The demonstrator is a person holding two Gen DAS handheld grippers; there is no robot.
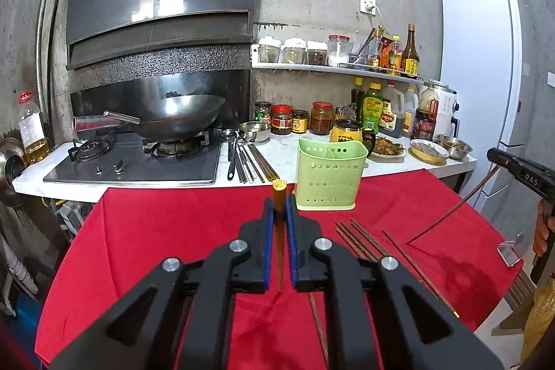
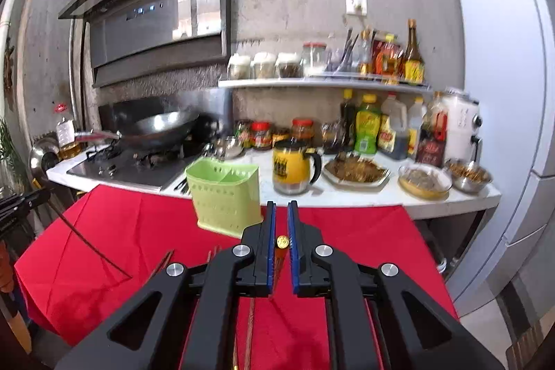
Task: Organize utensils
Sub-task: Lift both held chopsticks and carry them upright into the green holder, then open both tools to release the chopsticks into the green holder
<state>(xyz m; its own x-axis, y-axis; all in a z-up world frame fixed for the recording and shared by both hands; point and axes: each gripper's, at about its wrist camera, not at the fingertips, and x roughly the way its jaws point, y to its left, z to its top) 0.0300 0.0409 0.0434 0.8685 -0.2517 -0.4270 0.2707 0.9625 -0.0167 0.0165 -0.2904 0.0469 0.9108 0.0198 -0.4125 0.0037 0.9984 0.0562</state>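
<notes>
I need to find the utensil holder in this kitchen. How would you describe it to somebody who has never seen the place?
Look at the table under the red cloth, which stands against the white counter. At the cloth's far edge, near the counter, stands the green utensil holder. It is a pale green plastic box with rows of small holes, open at the top and empty, and the only green thing on the cloth.
</notes>
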